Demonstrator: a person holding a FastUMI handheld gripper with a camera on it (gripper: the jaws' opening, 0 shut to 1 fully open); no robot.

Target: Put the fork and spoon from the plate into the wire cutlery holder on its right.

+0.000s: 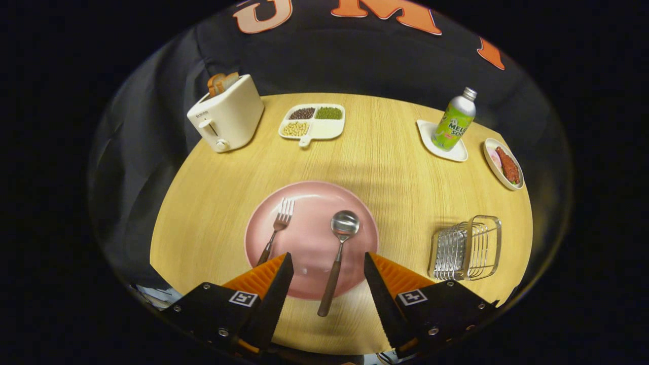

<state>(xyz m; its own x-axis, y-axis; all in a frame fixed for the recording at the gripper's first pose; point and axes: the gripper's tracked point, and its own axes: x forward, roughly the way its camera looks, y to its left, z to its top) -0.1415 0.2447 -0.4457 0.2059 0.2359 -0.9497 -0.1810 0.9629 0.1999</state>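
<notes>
A pink plate (314,203) lies on the round wooden table just ahead of my fingers. On its left side rests a fork (276,230) with a brown handle, tines pointing away. A spoon (338,253) with a brown handle lies on the plate's right half, its handle sticking out over the near rim. My gripper (328,263) is open above the plate's near edge, and the spoon handle runs through the gap between the fingers without either one touching it. The wire cutlery holder (466,248) stands to the right of the plate, beyond the right finger.
A cream toaster (228,116) with bread stands at the far left. A divided white dish (313,121) of beans sits at the back middle. A green bottle (454,121) on a white coaster and a small dish of food (503,163) are at the far right.
</notes>
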